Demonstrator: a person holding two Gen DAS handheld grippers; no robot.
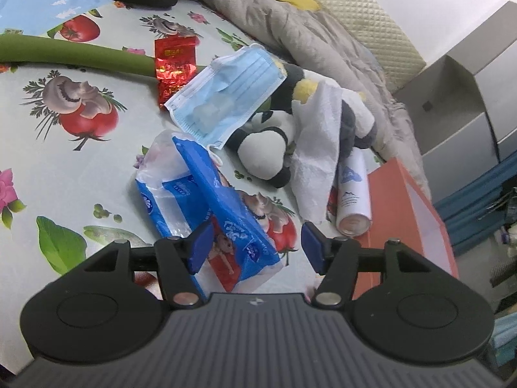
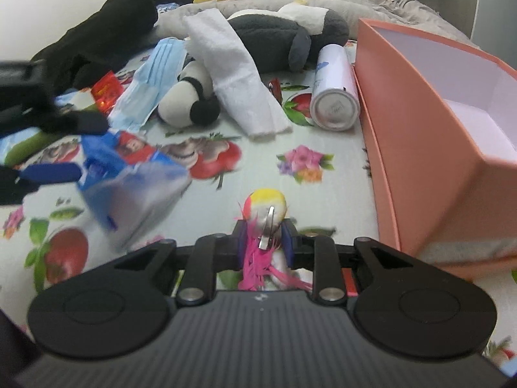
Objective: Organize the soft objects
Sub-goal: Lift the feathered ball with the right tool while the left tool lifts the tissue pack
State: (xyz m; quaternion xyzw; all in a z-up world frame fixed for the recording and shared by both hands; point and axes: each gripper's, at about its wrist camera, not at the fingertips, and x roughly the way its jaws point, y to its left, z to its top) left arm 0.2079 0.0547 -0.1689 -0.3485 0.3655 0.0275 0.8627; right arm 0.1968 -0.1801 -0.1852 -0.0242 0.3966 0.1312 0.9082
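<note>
**Feather toy pinched, tissue pack between spread tongs**

Clamping a pink-feathered toy [image 2: 264, 223] in the right tongs [image 2: 263, 242], just above the flowered counter [image 2: 307, 135], beside the orange box [image 2: 420, 148]. Hanging spread wide, the left tongs [image 1: 255, 245], straddling a blue tissue pack [image 1: 226, 213] without gripping it. Lying farther back: face mask [image 1: 226, 97], panda plush [image 1: 268, 148], white towel [image 2: 239, 74], spray can [image 2: 334, 93].

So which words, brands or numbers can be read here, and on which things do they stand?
None can be read for certain.
Red packet: gold characters, too blurred.
Blue tissue pack: white script logo, not legible.
White can: blue logo and small print, too small.
Can base: faint print, blurred.
</note>
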